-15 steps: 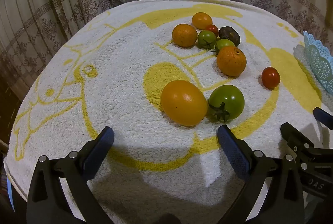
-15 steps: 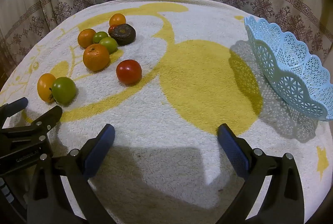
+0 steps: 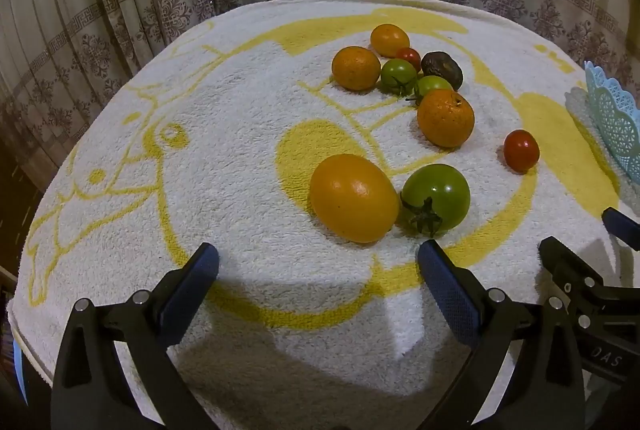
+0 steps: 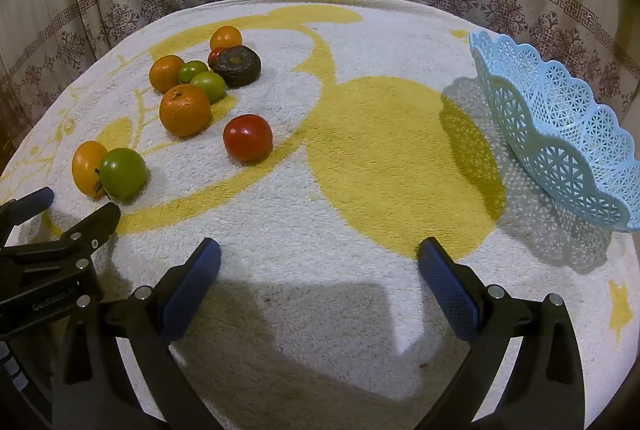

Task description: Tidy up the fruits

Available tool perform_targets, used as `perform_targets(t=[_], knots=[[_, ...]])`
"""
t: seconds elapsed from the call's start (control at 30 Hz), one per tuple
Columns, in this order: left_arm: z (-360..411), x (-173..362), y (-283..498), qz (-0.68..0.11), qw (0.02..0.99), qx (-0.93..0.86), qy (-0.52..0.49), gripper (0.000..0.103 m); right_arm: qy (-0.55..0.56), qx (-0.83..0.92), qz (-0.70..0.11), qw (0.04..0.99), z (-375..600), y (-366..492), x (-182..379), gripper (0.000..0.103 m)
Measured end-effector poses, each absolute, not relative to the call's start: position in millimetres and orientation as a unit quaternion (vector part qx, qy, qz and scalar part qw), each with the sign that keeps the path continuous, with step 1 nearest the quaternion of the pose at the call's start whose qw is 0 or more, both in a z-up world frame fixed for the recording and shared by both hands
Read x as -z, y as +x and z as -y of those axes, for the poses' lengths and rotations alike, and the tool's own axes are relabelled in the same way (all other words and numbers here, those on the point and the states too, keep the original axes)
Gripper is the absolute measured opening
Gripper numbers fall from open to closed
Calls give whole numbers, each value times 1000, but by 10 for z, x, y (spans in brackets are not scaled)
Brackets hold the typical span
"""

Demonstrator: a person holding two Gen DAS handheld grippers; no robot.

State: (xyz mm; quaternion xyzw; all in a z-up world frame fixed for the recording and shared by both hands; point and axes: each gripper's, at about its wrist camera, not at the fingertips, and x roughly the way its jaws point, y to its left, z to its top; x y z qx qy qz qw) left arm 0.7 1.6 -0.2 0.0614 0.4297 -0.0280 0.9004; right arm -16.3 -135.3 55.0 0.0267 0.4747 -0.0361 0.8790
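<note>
Patterned curtains back the towel-covered worktop [image 4: 360, 190]; nothing has shifted: fruits [image 3: 354, 204] lie untouched, basket [image 4: 560, 134] empty, left gripper [image 3: 318, 272] and right gripper [image 4: 320, 266] wide, holding nothing.

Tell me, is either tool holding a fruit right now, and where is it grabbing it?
No. Both the left tool and the right tool are open and hold nothing. All the fruit lies loose on the towel.

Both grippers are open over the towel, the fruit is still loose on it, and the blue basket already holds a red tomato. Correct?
Not quite: the blue basket is empty in the right wrist view. The red tomato lies on the towel with the other fruit. The rest stands.
</note>
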Motion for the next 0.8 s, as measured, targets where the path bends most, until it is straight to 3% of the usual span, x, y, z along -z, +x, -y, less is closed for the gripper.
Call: perform_targets(t=[0.8], knots=[[-15, -5, 10, -429, 901, 27, 62, 98, 29, 35, -475, 879, 1366, -161, -544, 101]])
